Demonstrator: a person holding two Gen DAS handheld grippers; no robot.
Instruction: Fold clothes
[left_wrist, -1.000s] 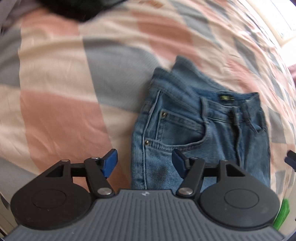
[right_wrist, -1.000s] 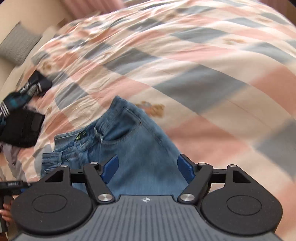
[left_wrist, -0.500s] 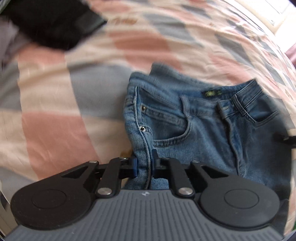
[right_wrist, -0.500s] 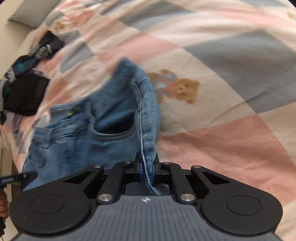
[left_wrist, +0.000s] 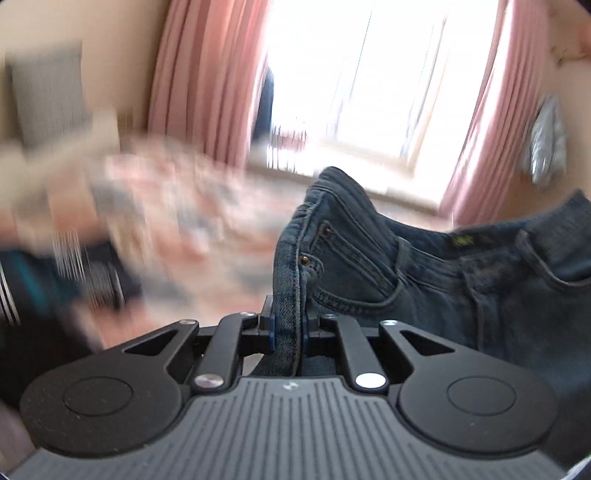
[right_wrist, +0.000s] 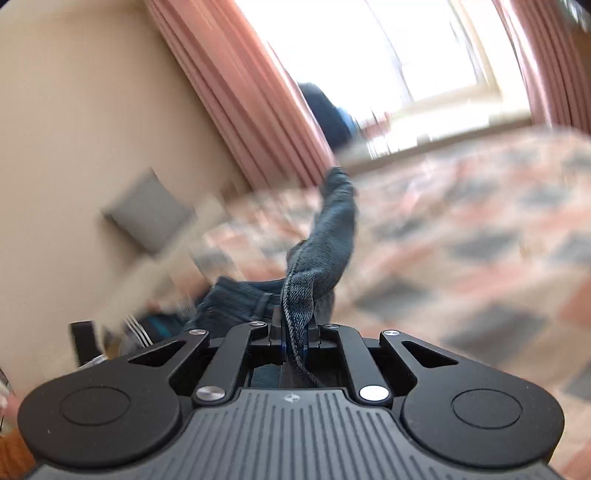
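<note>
A pair of blue jeans (left_wrist: 424, 273) is lifted off the bed. My left gripper (left_wrist: 290, 328) is shut on the side seam near the front pocket, and the waistband stretches away to the right. My right gripper (right_wrist: 294, 338) is shut on the other side edge of the jeans (right_wrist: 325, 236), which rise in a fold in front of it. The rest of the jeans hangs out of sight below both grippers.
The bed with a pink, grey and cream checked cover (right_wrist: 461, 236) lies below, blurred. A dark pile of clothes (left_wrist: 44, 280) sits at the left. A grey pillow (right_wrist: 147, 210) leans on the wall. Pink curtains (left_wrist: 192, 77) frame a bright window (left_wrist: 362, 74).
Both grippers closed on the jeans' side edges, then lifted them off the bed. Both views have tilted up from the cover to the window and curtains.
</note>
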